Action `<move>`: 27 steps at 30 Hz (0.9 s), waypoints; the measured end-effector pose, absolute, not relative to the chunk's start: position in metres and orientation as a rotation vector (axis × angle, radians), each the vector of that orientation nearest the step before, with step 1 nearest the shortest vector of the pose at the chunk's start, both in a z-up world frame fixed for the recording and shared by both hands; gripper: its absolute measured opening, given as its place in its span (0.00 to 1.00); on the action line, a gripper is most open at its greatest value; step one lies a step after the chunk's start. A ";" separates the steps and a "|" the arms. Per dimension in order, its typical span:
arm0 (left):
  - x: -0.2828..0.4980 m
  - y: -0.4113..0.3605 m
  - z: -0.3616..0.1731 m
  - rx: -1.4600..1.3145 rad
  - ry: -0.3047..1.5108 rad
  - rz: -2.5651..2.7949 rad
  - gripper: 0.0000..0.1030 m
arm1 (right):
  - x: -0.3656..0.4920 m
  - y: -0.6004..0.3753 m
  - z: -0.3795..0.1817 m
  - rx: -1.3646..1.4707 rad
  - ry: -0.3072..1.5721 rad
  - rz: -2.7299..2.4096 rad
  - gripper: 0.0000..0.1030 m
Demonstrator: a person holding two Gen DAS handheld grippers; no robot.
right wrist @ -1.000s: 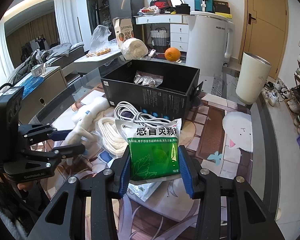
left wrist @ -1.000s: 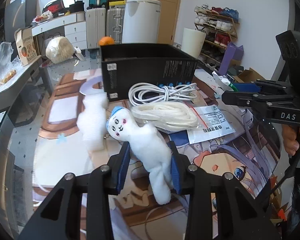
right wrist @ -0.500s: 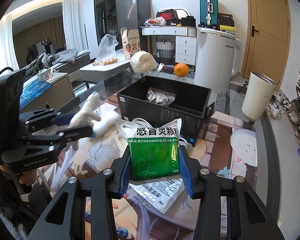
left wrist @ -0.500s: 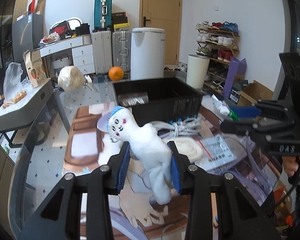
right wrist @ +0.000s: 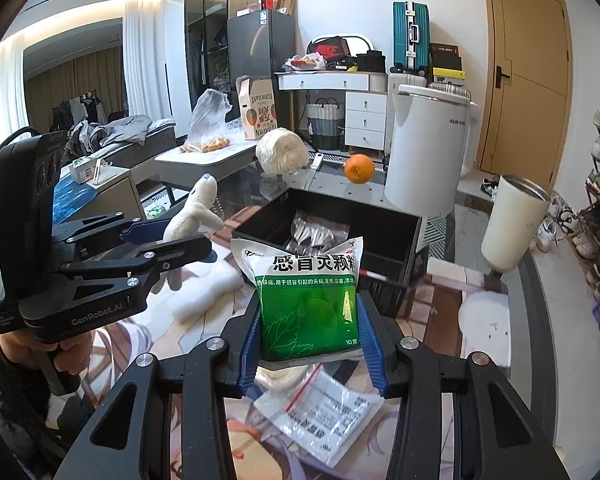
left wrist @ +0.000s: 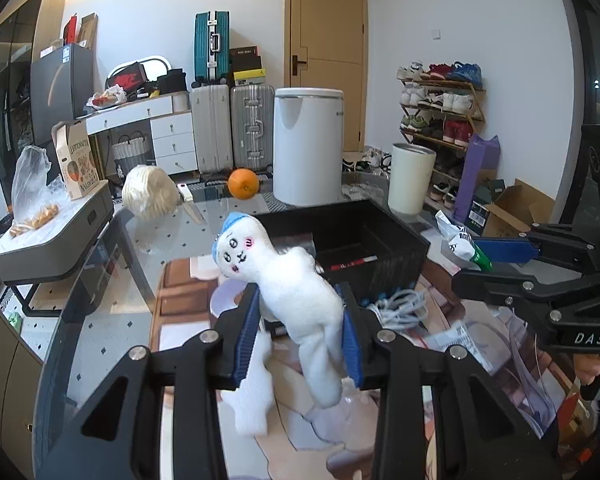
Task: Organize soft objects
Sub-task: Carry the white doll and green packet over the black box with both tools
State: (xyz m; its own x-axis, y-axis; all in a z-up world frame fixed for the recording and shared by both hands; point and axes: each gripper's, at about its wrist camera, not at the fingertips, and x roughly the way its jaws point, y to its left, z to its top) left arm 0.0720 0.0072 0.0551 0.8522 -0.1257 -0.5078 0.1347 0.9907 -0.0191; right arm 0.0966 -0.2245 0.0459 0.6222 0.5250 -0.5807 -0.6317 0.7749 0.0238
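Note:
A white plush doll (left wrist: 296,296) with a blue cap and a stitched face hangs in the air above the table, and my left gripper (left wrist: 300,338) is shut on its body. The right wrist view shows that doll (right wrist: 192,216) from the side, left of the box. A green and white medicine pouch (right wrist: 310,300) stands upright between the blue pads of my right gripper (right wrist: 310,340), which is shut on it. Beyond both grippers stands an open black box (right wrist: 396,220) holding a clear packet (right wrist: 320,230).
On the printed table mat lie a white foam piece (left wrist: 254,396), coiled white cable (left wrist: 400,308) and a zip bag with leaflets (right wrist: 324,412). An orange (left wrist: 243,184), a wrapped white bundle (left wrist: 150,196) and a white appliance (left wrist: 308,144) stand behind the box.
Both grippers have risen from the mat with the doll and the pouch in them. The view now looks over the box's rim, and the foam piece stays on the mat.

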 end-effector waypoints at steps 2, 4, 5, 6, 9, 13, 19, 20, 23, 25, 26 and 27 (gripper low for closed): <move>0.077 0.009 0.058 0.017 0.526 -0.134 0.35 | 0.100 -0.222 0.048 -0.190 0.595 0.666 0.42; 0.082 0.009 0.059 0.026 0.523 -0.130 0.35 | 0.105 -0.220 0.051 -0.186 0.590 0.666 0.42; 0.084 0.009 0.059 0.028 0.521 -0.128 0.35 | 0.108 -0.218 0.053 -0.185 0.588 0.664 0.42; 0.086 0.010 0.060 0.032 0.517 -0.129 0.35 | 0.110 -0.217 0.053 -0.186 0.588 0.664 0.42; 0.094 0.011 0.062 0.037 0.515 -0.123 0.35 | 0.117 -0.211 0.054 -0.192 0.587 0.663 0.42; 0.105 0.014 0.061 0.039 0.517 -0.116 0.35 | 0.128 -0.207 0.056 -0.197 0.584 0.660 0.42; 0.121 0.014 0.062 0.045 0.517 -0.116 0.35 | 0.144 -0.205 0.055 -0.202 0.591 0.655 0.42; 0.124 0.013 0.062 0.047 0.518 -0.117 0.35 | 0.148 -0.204 0.055 -0.203 0.592 0.652 0.42; 0.136 0.014 0.062 0.048 0.524 -0.126 0.35 | 0.161 -0.202 0.055 -0.199 0.600 0.647 0.42; 0.141 0.016 0.062 0.044 0.528 -0.134 0.35 | 0.169 -0.200 0.054 -0.205 0.605 0.645 0.42; 0.144 0.016 0.061 0.043 0.532 -0.136 0.35 | 0.173 -0.198 0.053 -0.208 0.608 0.644 0.42; 0.147 0.016 0.061 0.044 0.536 -0.136 0.35 | 0.177 -0.196 0.052 -0.213 0.611 0.642 0.42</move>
State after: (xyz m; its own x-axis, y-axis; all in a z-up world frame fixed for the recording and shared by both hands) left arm 0.1470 0.0157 0.0605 0.8507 -0.1176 -0.5123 0.1408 0.9900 0.0065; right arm 0.1772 -0.1965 0.0519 0.6337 0.4962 -0.5934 -0.6174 0.7867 -0.0015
